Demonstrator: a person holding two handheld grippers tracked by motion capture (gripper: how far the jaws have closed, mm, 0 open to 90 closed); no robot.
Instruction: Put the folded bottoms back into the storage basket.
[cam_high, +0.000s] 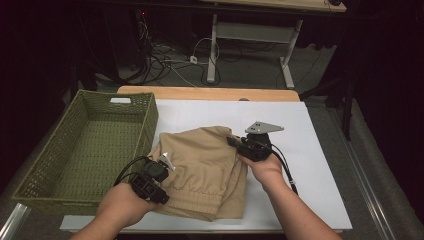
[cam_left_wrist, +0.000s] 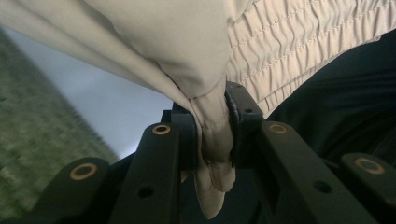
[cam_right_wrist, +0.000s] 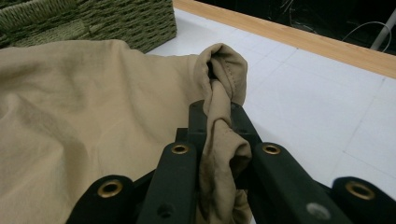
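Observation:
A folded pair of tan shorts (cam_high: 205, 170) with an elastic waistband lies on the white table top (cam_high: 310, 165), partly lifted at two corners. My left gripper (cam_high: 161, 167) is shut on a bunched edge of the tan shorts (cam_left_wrist: 212, 135) near the waistband, at the garment's left side. My right gripper (cam_high: 235, 141) is shut on a gathered fold of the tan shorts (cam_right_wrist: 219, 140) at the upper right corner. A person's hands hold both grippers from below.
A green woven basket (cam_high: 35, 175) stands empty at the table's left, close to the shorts; its wall (cam_right_wrist: 116, 23) is also in the right gripper view. A wooden table edge (cam_high: 210, 93) runs along the far side. Cables and a desk frame lie on the floor beyond.

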